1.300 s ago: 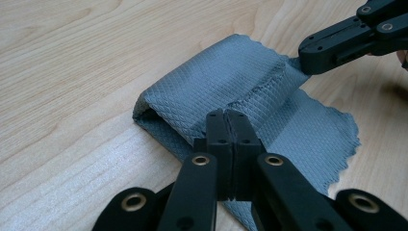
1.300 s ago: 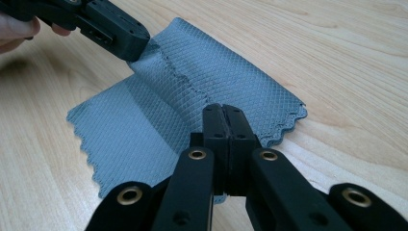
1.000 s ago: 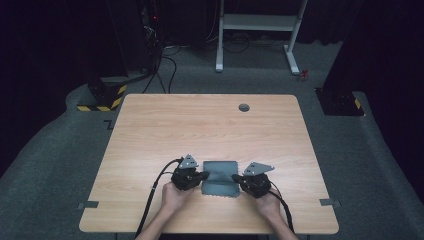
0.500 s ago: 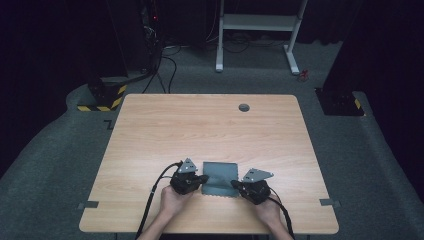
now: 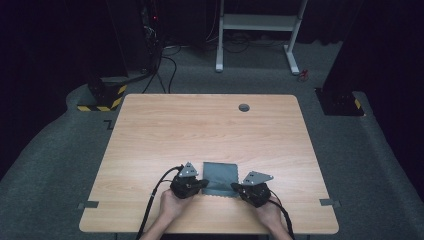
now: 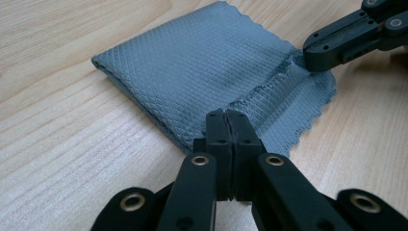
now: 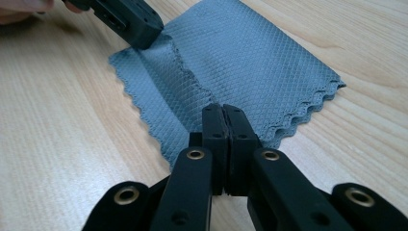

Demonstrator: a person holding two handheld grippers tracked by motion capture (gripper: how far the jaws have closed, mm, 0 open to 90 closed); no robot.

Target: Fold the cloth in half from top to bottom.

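A folded grey cloth (image 5: 220, 175) with a diamond weave lies flat on the wooden table (image 5: 200, 125) near its front edge. My left gripper (image 5: 204, 184) is shut on the cloth's near left corner, and my right gripper (image 5: 235, 187) is shut on its near right corner. In the left gripper view the closed tips (image 6: 226, 113) pinch the scalloped edge of the cloth (image 6: 202, 62), with the right gripper (image 6: 308, 53) puckering the fabric farther off. The right gripper view shows its tips (image 7: 223, 108) closed on the cloth (image 7: 250, 53), and the left gripper (image 7: 151, 36) at the other corner.
A round cable hole (image 5: 244, 107) sits near the table's far edge. A black cable (image 5: 155, 195) trails from the left gripper off the front edge. On the floor beyond stand a white desk frame (image 5: 255, 25) and a black-and-yellow base (image 5: 100, 97).
Both hands have drawn slightly toward the table's front edge. The cloth lies much as before.
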